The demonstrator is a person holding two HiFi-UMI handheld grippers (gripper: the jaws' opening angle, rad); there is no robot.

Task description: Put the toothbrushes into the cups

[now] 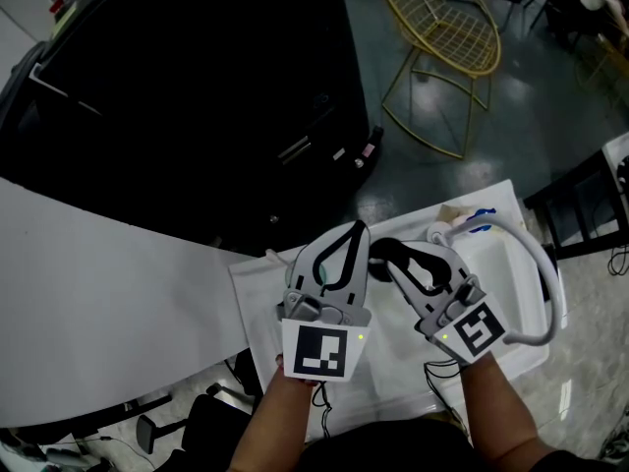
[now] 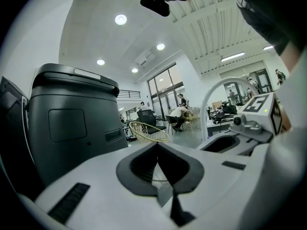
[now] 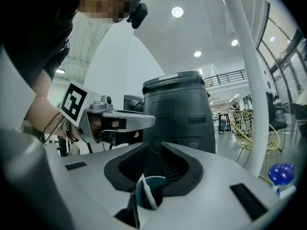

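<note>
I hold both grippers raised side by side over a white basin [image 1: 511,293]. In the head view my left gripper [image 1: 358,230] is just left of my right gripper [image 1: 381,252]. The left gripper [image 2: 157,145] has its jaws closed tip to tip with nothing between them. The right gripper [image 3: 152,150] has its tips a narrow slit apart, and a teal and white toothbrush piece [image 3: 146,190] sits pinched low between the jaws. No cups are in view. A small blue thing [image 3: 280,173] lies at the basin's far edge [image 1: 482,214]; I cannot tell what it is.
A white curved faucet pipe [image 1: 536,259] arches over the basin at the right. A large dark machine [image 3: 180,114] stands ahead [image 2: 72,123]. A yellow wire chair [image 1: 442,37] stands on the floor beyond. A white tabletop [image 1: 88,293] stretches away at the left.
</note>
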